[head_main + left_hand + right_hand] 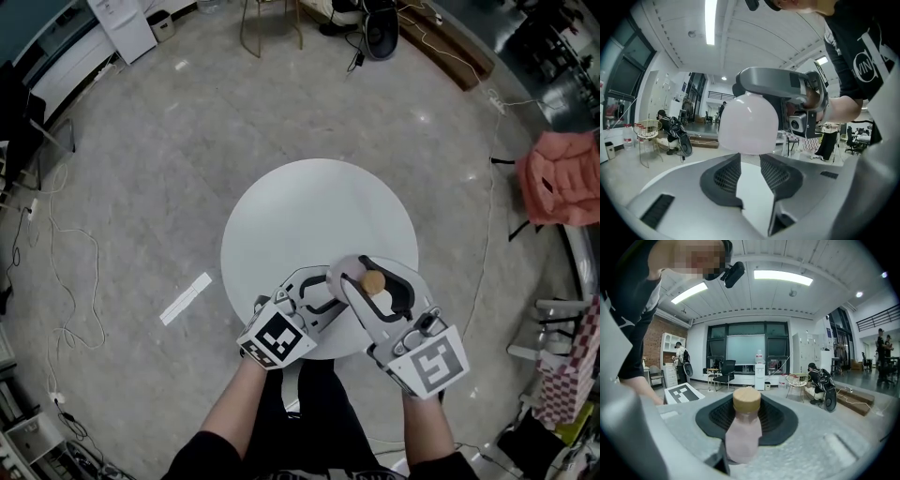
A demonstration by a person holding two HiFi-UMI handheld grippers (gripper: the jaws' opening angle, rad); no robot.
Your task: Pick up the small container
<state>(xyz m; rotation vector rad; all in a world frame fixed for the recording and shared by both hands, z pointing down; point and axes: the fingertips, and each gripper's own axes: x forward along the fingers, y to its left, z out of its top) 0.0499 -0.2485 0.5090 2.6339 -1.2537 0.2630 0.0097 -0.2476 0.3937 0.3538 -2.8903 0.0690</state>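
Observation:
The small container (378,289) is a pale pink bottle with a cork lid. My right gripper (375,283) is shut on it and holds it over the near edge of the round white table (309,206). In the right gripper view the container (743,430) stands between the dark pads, cork end up. My left gripper (330,287) sits close on its left and points at it. In the left gripper view the container's rounded end (748,123) fills the space just beyond the tips of my left gripper (747,157). Its jaws stand apart, and the right gripper (787,98) shows behind.
The table stands on a grey floor with loose cables (56,281) at the left and a strip of white tape (185,298). A pink cloth (562,178) hangs at the right. Chair legs (272,33) and a white cabinet (122,23) stand at the far side.

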